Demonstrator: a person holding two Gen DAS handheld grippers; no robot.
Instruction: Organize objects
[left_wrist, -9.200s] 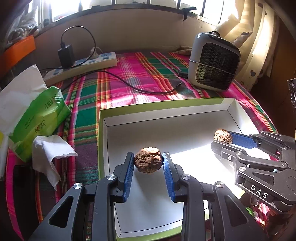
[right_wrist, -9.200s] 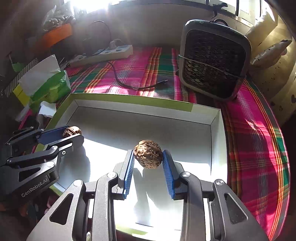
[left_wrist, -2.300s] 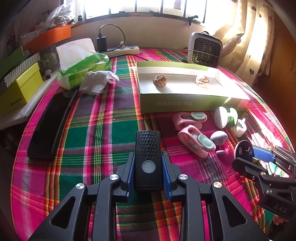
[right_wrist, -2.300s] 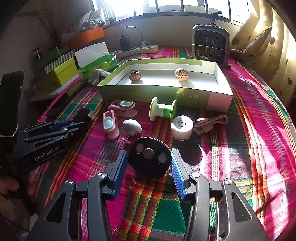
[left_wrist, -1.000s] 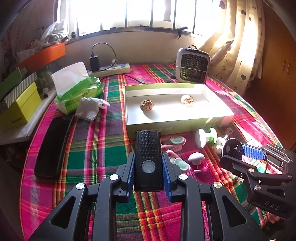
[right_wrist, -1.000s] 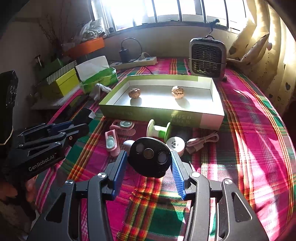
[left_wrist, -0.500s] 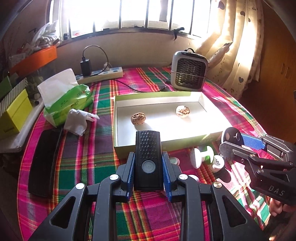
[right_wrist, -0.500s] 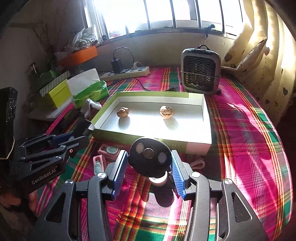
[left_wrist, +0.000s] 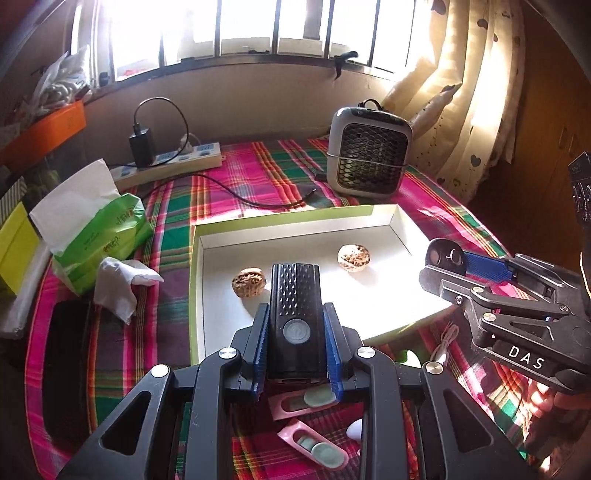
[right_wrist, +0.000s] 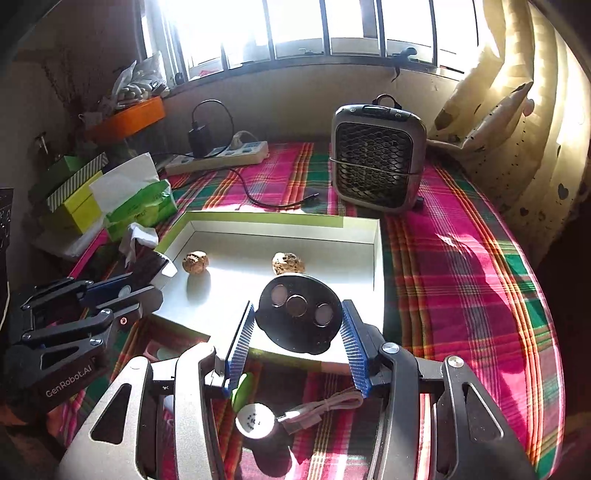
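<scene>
Surface: plaid cloth (left_wrist: 166, 229), white tray (left_wrist: 406, 229) ahead.
Left gripper (left_wrist: 295, 354): pinching ribbed black light (left_wrist: 294, 314).
Right gripper (right_wrist: 297, 347): pinching black three-lens disc (right_wrist: 299, 314).

Left wrist view: pink clips (left_wrist: 314, 443) at the bottom centre were partly hidden behind the left gripper (left_wrist: 295, 354); a white piece (left_wrist: 354, 430) beside them was mostly covered, shape unclear. Black slab (left_wrist: 70, 365) at lower left was too dark to identify. Right wrist view: green spool (right_wrist: 242, 391) was largely hidden behind the right gripper (right_wrist: 295, 343). Print on the white round cap (right_wrist: 255, 421) was too small to read. The window was blown out in both views.
</scene>
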